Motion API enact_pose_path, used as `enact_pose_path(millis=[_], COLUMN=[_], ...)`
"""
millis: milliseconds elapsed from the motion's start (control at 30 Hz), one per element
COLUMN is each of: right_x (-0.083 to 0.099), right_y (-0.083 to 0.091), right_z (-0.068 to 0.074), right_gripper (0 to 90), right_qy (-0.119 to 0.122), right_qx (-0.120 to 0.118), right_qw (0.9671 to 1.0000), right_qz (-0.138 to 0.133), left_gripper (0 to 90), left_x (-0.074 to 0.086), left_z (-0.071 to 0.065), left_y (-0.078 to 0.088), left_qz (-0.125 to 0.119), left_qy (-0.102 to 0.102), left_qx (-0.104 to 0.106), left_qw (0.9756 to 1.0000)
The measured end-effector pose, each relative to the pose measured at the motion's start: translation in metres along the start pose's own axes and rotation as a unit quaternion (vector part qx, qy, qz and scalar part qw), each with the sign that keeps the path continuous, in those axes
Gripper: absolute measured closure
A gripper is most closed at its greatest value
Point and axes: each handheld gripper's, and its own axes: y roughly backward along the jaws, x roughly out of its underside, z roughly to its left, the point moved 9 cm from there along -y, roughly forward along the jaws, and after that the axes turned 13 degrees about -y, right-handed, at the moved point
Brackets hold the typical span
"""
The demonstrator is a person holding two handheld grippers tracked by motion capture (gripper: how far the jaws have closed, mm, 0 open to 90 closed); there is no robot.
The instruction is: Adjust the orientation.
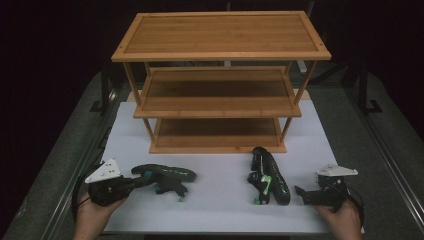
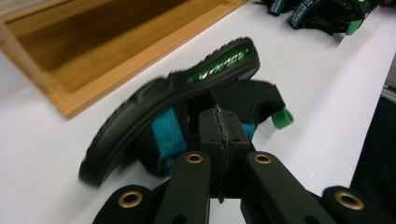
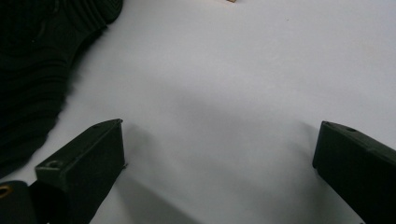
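Observation:
A black sandal [image 1: 167, 175] with blue and green straps lies tipped on its side on the white mat [image 1: 220, 210], left of centre. My left gripper [image 1: 137, 181] is shut on the sandal's strap; in the left gripper view the jaws meet at the strap [image 2: 219, 135] under the tilted sole [image 2: 187, 88]. A second matching sandal [image 1: 270, 177] lies right of centre, also seen far off [image 2: 327, 11]. My right gripper [image 1: 300, 192] sits just right of it, open over bare mat [image 3: 219, 130], with the black ribbed sole [image 3: 32, 70] at the left edge.
A three-tier bamboo shelf rack [image 1: 220, 85] stands at the back of the mat, its bottom tier [image 2: 93, 60] close behind the held sandal. Dark grey table surface and metal rails [image 1: 385, 145] flank the mat.

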Motion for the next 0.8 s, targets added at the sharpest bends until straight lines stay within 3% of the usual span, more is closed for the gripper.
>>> enact_pose_path(millis=[333,500,733,800], right_x=[0.0,0.0,0.0,0.0], right_y=[0.0,0.0,0.0,0.0], right_z=[0.0,0.0,0.0,0.0], right_gripper=[1.5,1.5,1.5,1.5], right_qy=[-0.001,-0.001,-0.002,-0.002], right_qx=[0.0,0.0,0.0,0.0], right_qw=[1.0,1.0,1.0,1.0], right_qz=[0.001,0.001,0.001,0.001], left_gripper=[90.0,90.0,90.0,90.0], left_x=[-0.031,-0.035,-0.033,-0.032], left_z=[-0.001,-0.001,-0.001,0.0], left_y=[-0.029,-0.041,-0.064,-0.066], left_qz=[0.003,0.008,0.047,0.048], left_qy=[-0.037,-0.041,-0.054,-0.055], left_qx=[0.019,0.027,0.025,0.022], left_qw=[0.9991,0.9988,0.9971,0.9971])
